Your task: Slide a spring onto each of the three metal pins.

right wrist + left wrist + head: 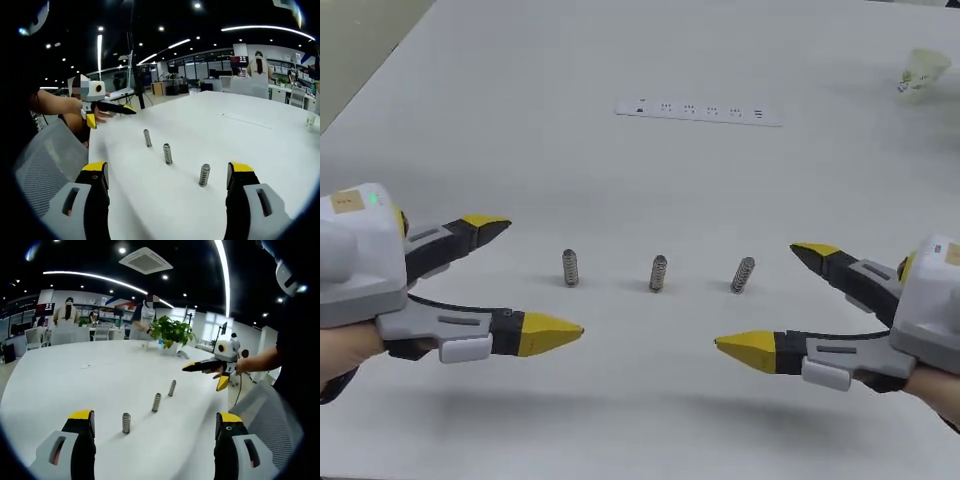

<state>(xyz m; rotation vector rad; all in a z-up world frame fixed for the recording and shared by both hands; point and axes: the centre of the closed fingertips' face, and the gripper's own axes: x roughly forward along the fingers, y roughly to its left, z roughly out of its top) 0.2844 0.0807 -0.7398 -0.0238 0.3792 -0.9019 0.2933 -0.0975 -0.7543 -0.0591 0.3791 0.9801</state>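
Left gripper (545,275) and right gripper (754,295) just hover, fingers spread wide and empty, flanking 3 upright springs (658,273) on the surface (720,190).

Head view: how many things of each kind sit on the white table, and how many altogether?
Upright grey coiled metal springs: 3
Long white power strip: 1
Pale translucent object, too blurred to name: 1
Total: 5

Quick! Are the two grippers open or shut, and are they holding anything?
Left gripper: open, holding nothing.
Right gripper: open, holding nothing.
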